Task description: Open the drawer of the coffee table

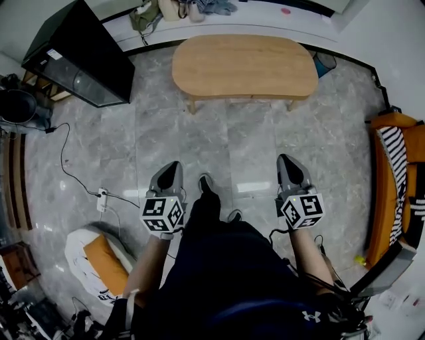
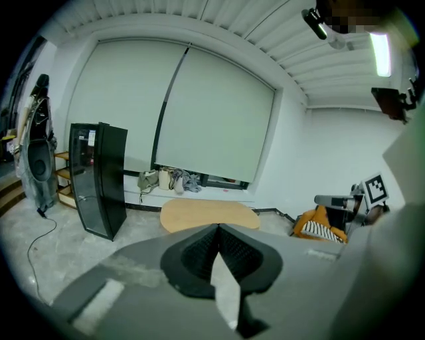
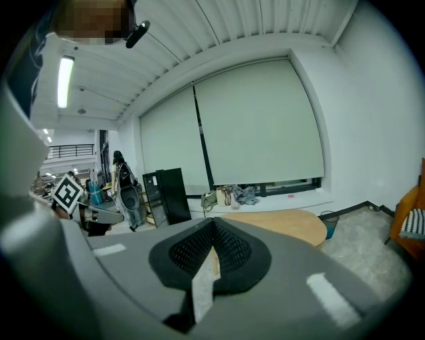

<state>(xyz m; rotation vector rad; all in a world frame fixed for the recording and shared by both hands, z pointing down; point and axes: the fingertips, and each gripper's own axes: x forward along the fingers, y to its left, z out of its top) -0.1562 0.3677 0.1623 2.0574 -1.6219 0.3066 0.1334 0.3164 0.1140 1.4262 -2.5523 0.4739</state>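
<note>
While the person stands on the grey marble-tiled floor (image 1: 252,153) in dark trousers, a dark shoe (image 1: 206,182) pokes out between the two hand-held tools. The left gripper (image 1: 175,166) sits at the left of the head view, its black-and-white marker cube (image 1: 163,216) nearest the body. The right gripper (image 1: 284,159) mirrors it on the other side, apart from it, with its own marker cube (image 1: 302,210). Both point forward and somewhat down.

Seen along its own jaws, the left gripper (image 2: 218,227) has its black ridged pads pressed together with nothing between them. The right gripper (image 3: 212,222) is the same — jaws pressed together, nothing pinched.

A white power strip (image 1: 101,199) lies on the floor to the left, on a black cable. An orange seat with a black-and-white striped cushion (image 1: 398,179) stands at the right edge.

Well ahead of both grippers, across bare floor, stands the oval light-wood coffee table (image 1: 244,65), which also shows beyond the jaws in the left gripper view (image 2: 209,216) and the right gripper view (image 3: 292,226). Neither gripper touches it — its drawer cannot be made out from these angles.

A tall black cabinet with a glass door (image 1: 83,56) stands left of the table. Behind the table runs a white window ledge (image 1: 265,20) with bags and clothes piled on it.
</note>
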